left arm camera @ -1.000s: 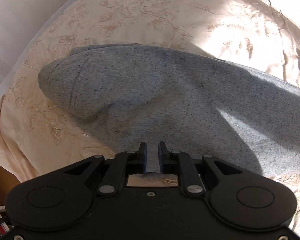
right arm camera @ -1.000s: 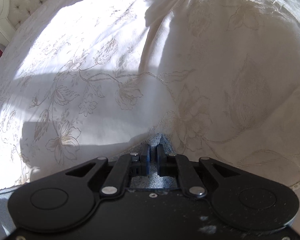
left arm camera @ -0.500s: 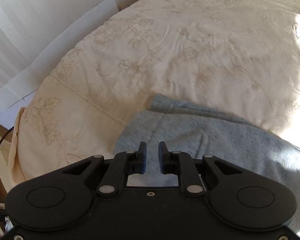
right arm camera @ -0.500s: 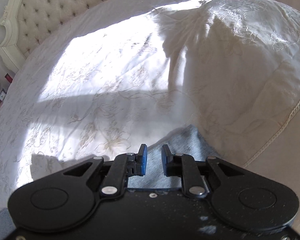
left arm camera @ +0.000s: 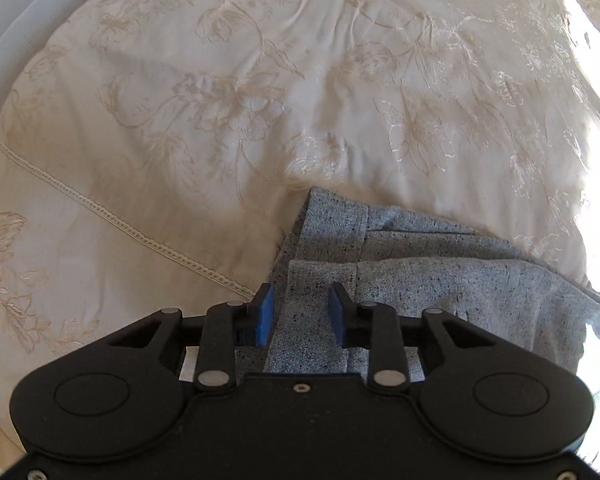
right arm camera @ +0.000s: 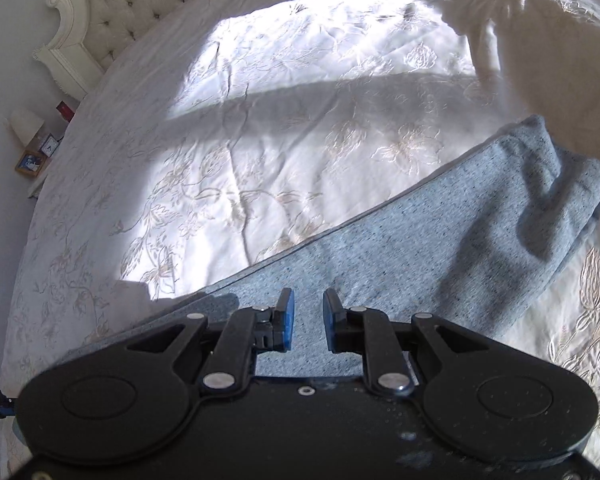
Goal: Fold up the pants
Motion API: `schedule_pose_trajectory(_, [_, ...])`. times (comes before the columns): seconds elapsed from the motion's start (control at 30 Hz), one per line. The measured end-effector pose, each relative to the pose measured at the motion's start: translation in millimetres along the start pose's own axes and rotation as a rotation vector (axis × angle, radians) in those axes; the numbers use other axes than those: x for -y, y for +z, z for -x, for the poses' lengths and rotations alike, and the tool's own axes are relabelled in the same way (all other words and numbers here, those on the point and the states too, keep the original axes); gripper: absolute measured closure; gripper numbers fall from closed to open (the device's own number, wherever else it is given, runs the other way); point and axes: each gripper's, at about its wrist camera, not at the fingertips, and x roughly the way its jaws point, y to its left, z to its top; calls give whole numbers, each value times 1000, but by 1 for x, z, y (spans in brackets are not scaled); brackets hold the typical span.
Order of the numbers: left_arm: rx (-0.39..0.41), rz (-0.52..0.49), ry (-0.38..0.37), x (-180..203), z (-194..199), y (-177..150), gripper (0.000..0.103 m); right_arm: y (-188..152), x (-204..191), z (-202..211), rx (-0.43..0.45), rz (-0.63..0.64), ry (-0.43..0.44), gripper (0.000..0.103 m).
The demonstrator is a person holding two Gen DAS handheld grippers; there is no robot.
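The grey speckled pants (left arm camera: 440, 280) lie on the cream embroidered bedspread (left arm camera: 260, 100), with two cuffed leg ends stacked one over the other. My left gripper (left arm camera: 301, 312) points steeply down at those cuffs. Its jaws are opening, and the cuff edge sits loose between the blue pads without being pressed. In the right wrist view the pants (right arm camera: 440, 248) run as a long folded band from lower left to a rumpled end at the right. My right gripper (right arm camera: 309, 320) hovers above the band, open, with nothing pinched.
A tufted headboard (right arm camera: 112, 12) stands at the far left, with a nightstand holding a clock and frames (right arm camera: 40, 148) beside it. A bunched heap of bedding (right arm camera: 560, 60) rises at the upper right. The bed's edge seam (left arm camera: 100, 208) runs at the left.
My left gripper carried the fabric across the bed to the stacked cuffs and widened its jaws. My right gripper let go of the fabric, opened and rose, so the long band now shows.
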Motion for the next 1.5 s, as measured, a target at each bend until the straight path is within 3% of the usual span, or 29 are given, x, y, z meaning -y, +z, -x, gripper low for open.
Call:
schedule_pose_trajectory(0.07, [12, -2, -5, 2, 2, -2, 71, -10, -13, 2, -13, 9, 9, 84])
schedule_pose_trajectory(0.17, [74, 16, -48, 4, 14, -7, 94, -23, -27, 4, -36, 20, 28, 84])
schedule_pose_trajectory(0.3, [166, 21, -124, 6, 35, -6, 93, -35, -41, 8, -53, 31, 45, 84])
schedule_pose_trajectory(0.4, [194, -50, -81, 10, 39, -3, 90, -40, -46, 8, -61, 22, 59, 84])
schedule_pose_trajectory(0.53, [96, -63, -104, -3, 24, 3, 76, -47, -55, 8, -75, 34, 76, 84])
schedule_pose_trajectory(0.57, [65, -49, -115, -7, 20, 2, 69, -49, -57, 8, -77, 41, 78, 84])
schedule_pose_trajectory(0.67, [23, -41, -103, -14, 13, -3, 67, -54, -72, 11, -78, 89, 86, 84])
schedule_pose_trajectory(0.83, [9, -48, -129, -14, 5, -15, 59, -64, -135, 8, -73, 351, 153, 83])
schedule_pose_trajectory(1.03, [-14, 28, -225, -22, -3, -13, 56, -79, -225, -29, -104, 616, 321, 76])
schedule_pose_trajectory(1.17, [-26, 6, -237, -16, -8, -10, 56, -83, -268, -65, -90, 802, 291, 73])
schedule_pose_trajectory(1.37, [-35, -35, -226, -5, -16, -9, 58, -79, -296, -115, -139, 983, 246, 72])
schedule_pose_trajectory(1.5, [4, -42, -236, -8, -11, -13, 77, -76, -304, -135, -176, 1047, 248, 72])
